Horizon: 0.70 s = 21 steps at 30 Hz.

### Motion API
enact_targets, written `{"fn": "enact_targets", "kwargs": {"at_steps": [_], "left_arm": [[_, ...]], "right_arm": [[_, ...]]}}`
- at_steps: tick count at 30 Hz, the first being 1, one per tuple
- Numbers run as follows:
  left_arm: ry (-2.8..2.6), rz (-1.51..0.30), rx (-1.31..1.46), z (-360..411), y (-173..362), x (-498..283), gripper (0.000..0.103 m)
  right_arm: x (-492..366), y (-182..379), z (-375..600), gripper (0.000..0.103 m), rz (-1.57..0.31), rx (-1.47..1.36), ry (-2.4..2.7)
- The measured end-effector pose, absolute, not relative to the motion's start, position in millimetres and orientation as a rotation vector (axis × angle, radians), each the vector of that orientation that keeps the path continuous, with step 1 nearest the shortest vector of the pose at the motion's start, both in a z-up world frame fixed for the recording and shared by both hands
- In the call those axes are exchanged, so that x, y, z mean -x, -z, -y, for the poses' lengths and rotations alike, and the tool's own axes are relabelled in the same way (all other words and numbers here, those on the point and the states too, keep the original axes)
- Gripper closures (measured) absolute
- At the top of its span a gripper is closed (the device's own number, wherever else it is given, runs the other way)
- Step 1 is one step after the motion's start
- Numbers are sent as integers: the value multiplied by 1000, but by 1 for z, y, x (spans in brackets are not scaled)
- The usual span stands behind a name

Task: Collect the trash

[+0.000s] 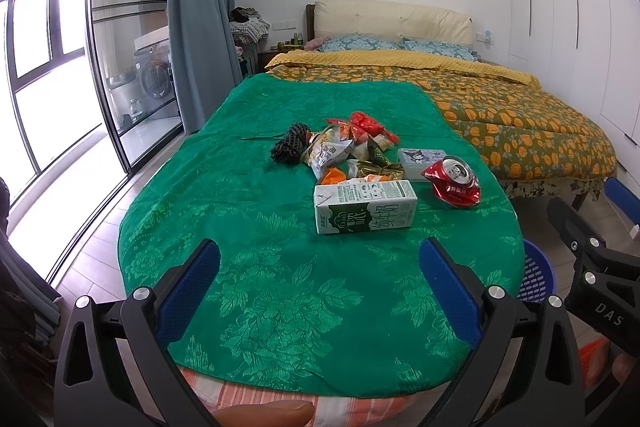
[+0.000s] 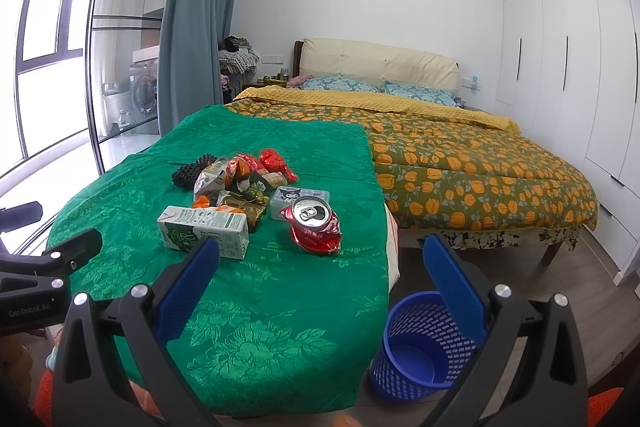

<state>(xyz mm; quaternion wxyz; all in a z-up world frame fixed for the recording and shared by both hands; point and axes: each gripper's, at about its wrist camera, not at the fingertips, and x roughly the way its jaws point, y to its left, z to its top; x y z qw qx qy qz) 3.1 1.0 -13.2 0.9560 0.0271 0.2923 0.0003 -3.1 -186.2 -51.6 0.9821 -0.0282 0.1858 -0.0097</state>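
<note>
Both claws are open and empty, and the trash waits on the table.

The left claw (image 1: 320, 291) and right claw (image 2: 322, 287) should take the milk carton (image 1: 365, 206) first, gripping its long sides. It lies just beside the crushed red can (image 1: 452, 179), in front of the wrapper pile (image 1: 344, 147). The blue bin (image 2: 420, 343) stands on the floor by the table (image 1: 280, 307); its far side is hidden.

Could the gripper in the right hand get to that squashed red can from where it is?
Probably yes. The right hand-held gripper is open and empty, and the can lies just ahead near the table's right edge with bare green cloth between; the milk carton lies off to the left.
</note>
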Motion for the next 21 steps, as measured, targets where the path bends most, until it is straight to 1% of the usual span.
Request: {"fn": "enact_targets", "kwargs": {"at_steps": [11,21], "left_arm": [[-2,-594,-56,-1,13,-3,4],[10,-600,-53,-1,30,-4,4]], "right_arm": [[3,52,185,5,-374,56,19],[-2,54,184,5,-379,56,19]]}}
